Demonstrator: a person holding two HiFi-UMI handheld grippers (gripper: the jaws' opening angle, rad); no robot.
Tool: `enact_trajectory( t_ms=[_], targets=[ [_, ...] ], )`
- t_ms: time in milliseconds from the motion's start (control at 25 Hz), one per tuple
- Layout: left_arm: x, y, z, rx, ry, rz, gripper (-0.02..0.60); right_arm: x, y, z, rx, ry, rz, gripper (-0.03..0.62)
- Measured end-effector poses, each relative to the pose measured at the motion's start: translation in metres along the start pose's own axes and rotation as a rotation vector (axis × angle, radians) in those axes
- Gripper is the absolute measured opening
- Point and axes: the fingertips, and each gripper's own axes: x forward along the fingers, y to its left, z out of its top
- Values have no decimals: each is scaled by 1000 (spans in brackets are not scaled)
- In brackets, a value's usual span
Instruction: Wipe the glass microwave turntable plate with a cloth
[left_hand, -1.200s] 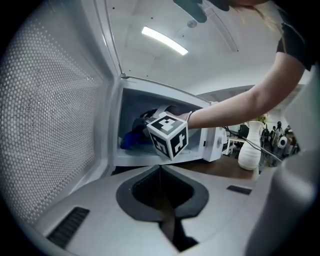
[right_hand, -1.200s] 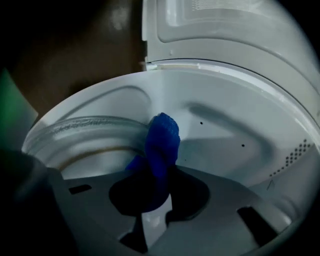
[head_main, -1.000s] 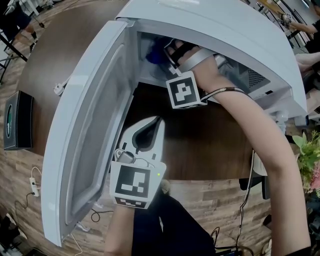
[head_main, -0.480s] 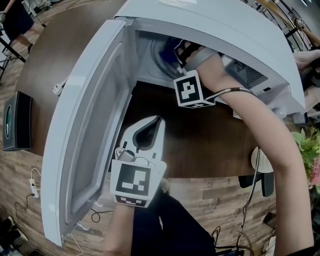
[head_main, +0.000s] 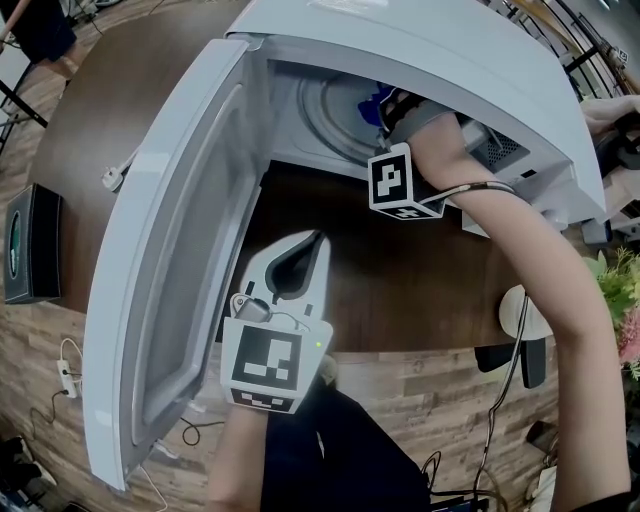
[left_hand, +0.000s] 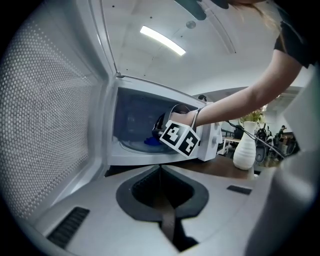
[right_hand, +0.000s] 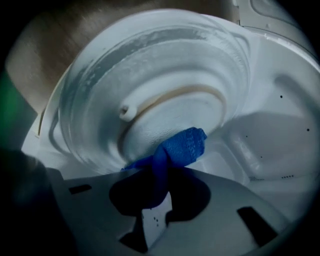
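The glass turntable plate (right_hand: 150, 75) lies inside the open microwave; its ribbed rim also shows in the head view (head_main: 325, 115). My right gripper (right_hand: 155, 187) reaches into the cavity, shut on a blue cloth (right_hand: 182, 147). The bunched end of the cloth presses on the plate near its right edge. From above, the cloth (head_main: 376, 99) peeks out beside the right gripper (head_main: 395, 112). My left gripper (head_main: 316, 242) hangs outside, in front of the microwave, shut with nothing in it. The left gripper view shows the cloth (left_hand: 151, 141) on the plate (left_hand: 131, 145).
The microwave door (head_main: 170, 250) swings wide open on the left, close to my left gripper. The microwave stands on a dark brown table (head_main: 400, 280). A white vase (left_hand: 245, 150) is to the right of it. A black box (head_main: 25, 240) and cables lie on the wooden floor.
My right gripper has slid to the right across the plate with the blue cloth. The left gripper has stayed where it was.
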Motion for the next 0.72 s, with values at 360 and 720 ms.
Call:
enact_trajectory(
  t_ms=[360,720],
  targets=[
    [4,-8,2,4,0,-12,9,6,46,-22,-104,121,155,49],
    [6,-12,2,4,1,-13,9,6,52,-25,-118,130,155,49]
  ],
)
